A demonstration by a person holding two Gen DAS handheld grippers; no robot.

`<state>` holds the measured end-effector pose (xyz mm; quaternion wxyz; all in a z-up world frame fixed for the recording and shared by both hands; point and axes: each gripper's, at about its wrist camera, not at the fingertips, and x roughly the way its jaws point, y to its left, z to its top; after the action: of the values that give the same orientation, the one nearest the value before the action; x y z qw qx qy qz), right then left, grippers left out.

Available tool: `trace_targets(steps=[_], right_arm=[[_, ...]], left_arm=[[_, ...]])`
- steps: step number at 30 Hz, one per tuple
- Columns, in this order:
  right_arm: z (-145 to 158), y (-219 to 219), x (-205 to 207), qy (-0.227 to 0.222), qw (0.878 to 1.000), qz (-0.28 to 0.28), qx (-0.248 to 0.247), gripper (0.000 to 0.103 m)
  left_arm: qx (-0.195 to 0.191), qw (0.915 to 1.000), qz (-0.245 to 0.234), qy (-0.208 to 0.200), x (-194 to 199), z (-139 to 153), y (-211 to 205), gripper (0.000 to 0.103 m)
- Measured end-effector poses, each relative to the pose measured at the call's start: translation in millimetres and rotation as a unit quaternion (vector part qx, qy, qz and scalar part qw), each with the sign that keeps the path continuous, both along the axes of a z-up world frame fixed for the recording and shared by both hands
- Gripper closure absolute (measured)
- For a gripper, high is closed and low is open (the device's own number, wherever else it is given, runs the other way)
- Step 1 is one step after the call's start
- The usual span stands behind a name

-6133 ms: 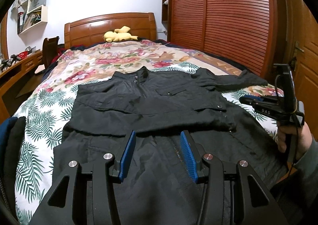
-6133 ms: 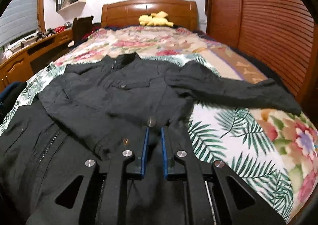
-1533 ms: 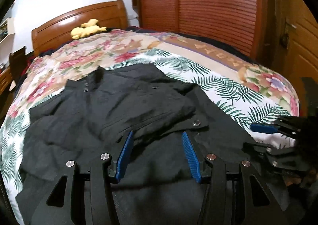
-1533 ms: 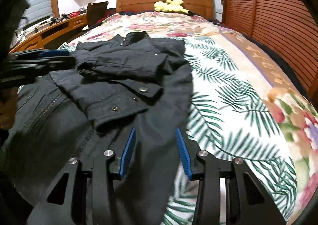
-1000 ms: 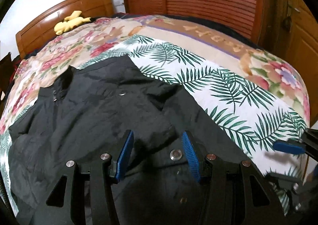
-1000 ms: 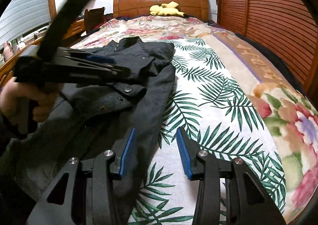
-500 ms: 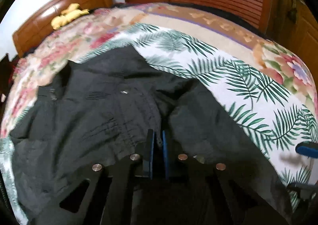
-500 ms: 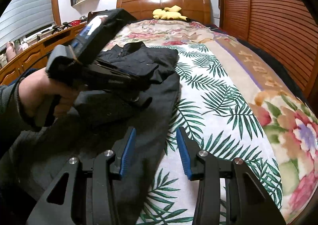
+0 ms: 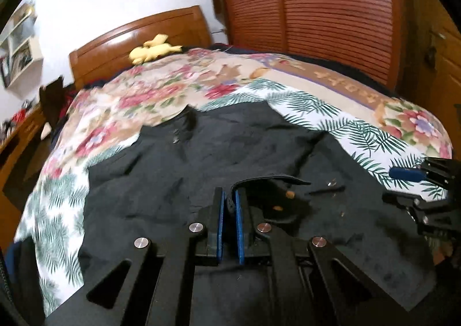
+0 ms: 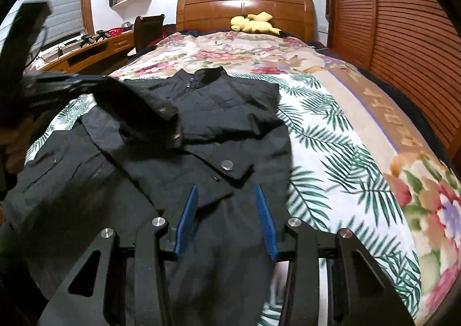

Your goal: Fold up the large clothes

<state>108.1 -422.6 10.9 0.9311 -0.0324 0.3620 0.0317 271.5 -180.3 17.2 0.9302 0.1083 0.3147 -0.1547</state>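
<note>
A large black jacket [image 9: 161,182] lies on the floral bedspread [image 9: 149,89], its collar toward the headboard. My left gripper [image 9: 229,199] is shut on a sleeve cuff [image 9: 270,179] and holds it lifted over the jacket. In the right wrist view the jacket [image 10: 224,113] is spread out, and the lifted sleeve [image 10: 135,107] hangs from my left gripper [image 10: 95,82] at the left. My right gripper [image 10: 226,205] is open and empty above the jacket's lower part. It also shows at the right edge of the left wrist view [image 9: 409,185].
A yellow plush toy [image 10: 253,23] sits by the wooden headboard [image 10: 245,9]. A slatted wooden wardrobe [image 10: 403,23] runs along the bed's right side. A desk [image 10: 86,52] and chair [image 10: 148,29] stand to the left.
My left gripper closed on the sleeve cuff about half a second ago and has now raised it and drawn it left. My right gripper stayed open and swung left over the jacket's lower part.
</note>
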Motion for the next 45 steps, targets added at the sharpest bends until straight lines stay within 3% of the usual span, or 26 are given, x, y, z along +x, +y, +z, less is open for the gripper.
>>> trace_targets(steps=[12,17,23,26,31,34,36,38,45], right_arm=[[5,56,33,0.003,1.000,0.016,-0.012,0.060],[1,71,48,0.010,1.000,0.014,-0.018,0.060],[3,91,52,0.003,0.999,0.031,-0.010,0.060],[-1,102,55,0.004,0.999,0.044,-0.014,0.060],[-4,104,57,0.007,0.999,0.046,-0.017,0.060],[-4,100,59,0.010,0.999,0.041,-0.010,0.060],[-5,96,60,0.011,0.999,0.035,-0.008,0.049],[-6,90,61,0.012,1.000,0.027,-0.003,0.022],[-4,69,59,0.007,1.000,-0.012,-0.016,0.022]], left_arm=[[0.003,0.9968,0.070,0.038,-31,-37,67,0.096],[-0.018,0.9945,0.072,0.075,-28,-50,75,0.095],[-0.025,0.9939,0.069,0.082,-45,-51,89,0.093],[-0.029,0.9939,0.065,0.084,-54,-49,95,0.086],[-0.031,0.9962,0.055,0.060,-70,-36,91,0.058],[-0.040,0.9972,0.043,0.046,-75,-34,88,0.053],[-0.045,0.9977,0.031,0.040,-80,-35,83,0.052],[-0.045,0.9981,0.016,0.038,-77,-36,74,0.051],[-0.041,0.9965,-0.015,0.072,-44,-60,44,0.049]])
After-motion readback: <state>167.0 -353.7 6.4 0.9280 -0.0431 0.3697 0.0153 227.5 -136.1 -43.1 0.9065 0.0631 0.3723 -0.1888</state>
